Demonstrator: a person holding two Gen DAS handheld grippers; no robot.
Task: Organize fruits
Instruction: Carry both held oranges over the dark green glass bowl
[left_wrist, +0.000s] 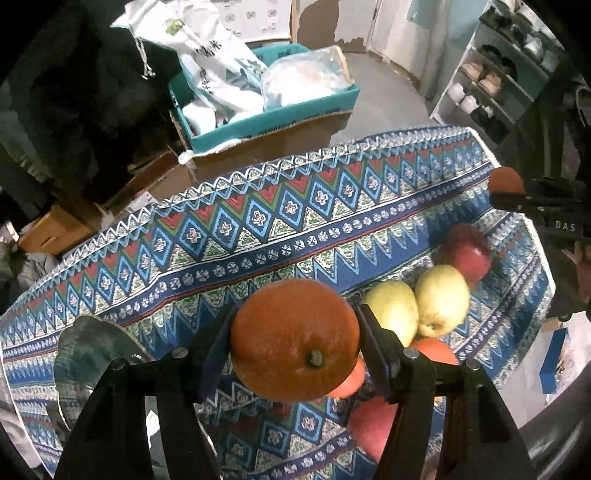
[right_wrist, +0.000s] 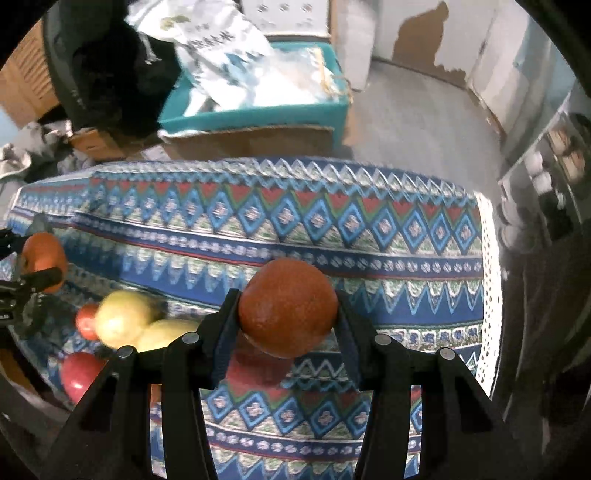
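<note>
My left gripper (left_wrist: 295, 339) is shut on an orange (left_wrist: 295, 338) and holds it above the patterned tablecloth (left_wrist: 258, 236). Below and to its right lie two yellow-green apples (left_wrist: 441, 299), a red apple (left_wrist: 467, 251), another red apple (left_wrist: 373, 424) and other oranges (left_wrist: 434, 349). My right gripper (right_wrist: 288, 317) is shut on a second orange (right_wrist: 288, 308) above the cloth (right_wrist: 332, 236). The right gripper with its orange shows at the right edge of the left wrist view (left_wrist: 506, 182). The left gripper's orange (right_wrist: 44, 260) shows at the left of the right wrist view, above the apples (right_wrist: 125, 321).
A clear glass plate (left_wrist: 92, 354) lies on the cloth at the left. Behind the table stand a teal crate (left_wrist: 266, 114) of bags on cardboard boxes and a shoe shelf (left_wrist: 491, 85) at the right. The table's far edge drops to the floor.
</note>
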